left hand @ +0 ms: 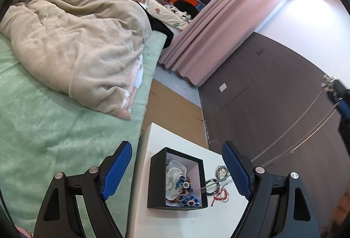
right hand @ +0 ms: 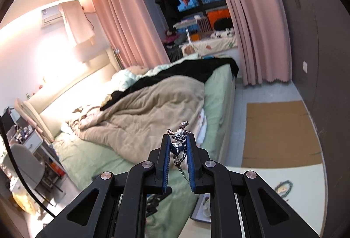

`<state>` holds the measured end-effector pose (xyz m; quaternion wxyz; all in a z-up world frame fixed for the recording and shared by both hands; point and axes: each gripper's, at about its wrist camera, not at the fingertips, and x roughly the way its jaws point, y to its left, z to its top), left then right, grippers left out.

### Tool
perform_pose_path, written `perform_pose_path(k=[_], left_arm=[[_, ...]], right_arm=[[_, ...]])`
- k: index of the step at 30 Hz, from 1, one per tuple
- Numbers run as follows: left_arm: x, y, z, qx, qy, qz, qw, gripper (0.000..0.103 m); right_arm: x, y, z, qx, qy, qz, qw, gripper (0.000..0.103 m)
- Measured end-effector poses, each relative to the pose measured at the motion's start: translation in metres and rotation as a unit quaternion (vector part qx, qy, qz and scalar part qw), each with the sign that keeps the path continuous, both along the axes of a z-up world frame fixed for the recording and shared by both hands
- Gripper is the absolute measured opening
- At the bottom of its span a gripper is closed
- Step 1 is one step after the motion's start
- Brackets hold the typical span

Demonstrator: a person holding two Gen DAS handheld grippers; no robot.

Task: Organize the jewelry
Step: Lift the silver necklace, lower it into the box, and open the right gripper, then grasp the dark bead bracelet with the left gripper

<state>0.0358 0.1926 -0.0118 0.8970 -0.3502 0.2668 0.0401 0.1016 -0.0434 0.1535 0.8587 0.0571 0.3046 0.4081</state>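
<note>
A black open box (left hand: 157, 181) stands on a white table (left hand: 188, 222), with a white cloth and blue flower pieces (left hand: 189, 199) inside. Loose bracelets (left hand: 218, 185) lie on the table right of the box. My left gripper (left hand: 177, 163) is open and empty above the box. My right gripper (right hand: 178, 139) is shut on a silver pendant necklace (right hand: 179, 135), lifted high over the bed; its chain (left hand: 295, 126) hangs down toward the table. The right gripper also shows in the left wrist view (left hand: 341, 98) at the far right.
A bed (left hand: 43, 128) with a green sheet and a beige blanket (left hand: 76, 41) lies left of the table. Cardboard (left hand: 172, 106) covers the floor beyond the table. A dark wall panel (left hand: 273, 89) and pink curtains (left hand: 218, 30) stand at the right.
</note>
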Motion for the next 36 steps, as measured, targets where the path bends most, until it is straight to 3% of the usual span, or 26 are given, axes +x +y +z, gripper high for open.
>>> perform_pose_path(k=[18, 21, 23, 24, 25, 36], left_arm=[[-0.002, 0.006, -0.003, 0.011, 0.013, 0.02, 0.9997, 0.085], [0.0, 0.002, -0.004, 0.02, 0.019, 0.019, 0.9994, 0.085], [0.001, 0.0, -0.004, 0.015, 0.017, 0.019, 0.9996, 0.084], [0.002, -0.001, -0.004, 0.015, 0.016, 0.019, 0.9996, 0.084], [0.002, -0.004, -0.004, 0.02, 0.018, 0.02, 0.9994, 0.084], [0.014, -0.039, -0.002, 0.022, 0.012, -0.002, 0.9997, 0.084]], right_arm=[[0.039, 0.015, -0.132, -0.013, 0.126, 0.025, 0.992, 0.017], [0.049, 0.02, -0.147, -0.038, 0.17, 0.031, 0.984, 0.025], [0.048, 0.013, -0.147, -0.027, 0.168, 0.036, 0.985, 0.045], [0.047, 0.008, -0.145, -0.033, 0.16, 0.028, 0.986, 0.067], [0.045, 0.004, -0.143, -0.034, 0.155, 0.022, 0.987, 0.075], [0.048, -0.068, -0.137, -0.013, 0.161, -0.039, 0.986, 0.08]])
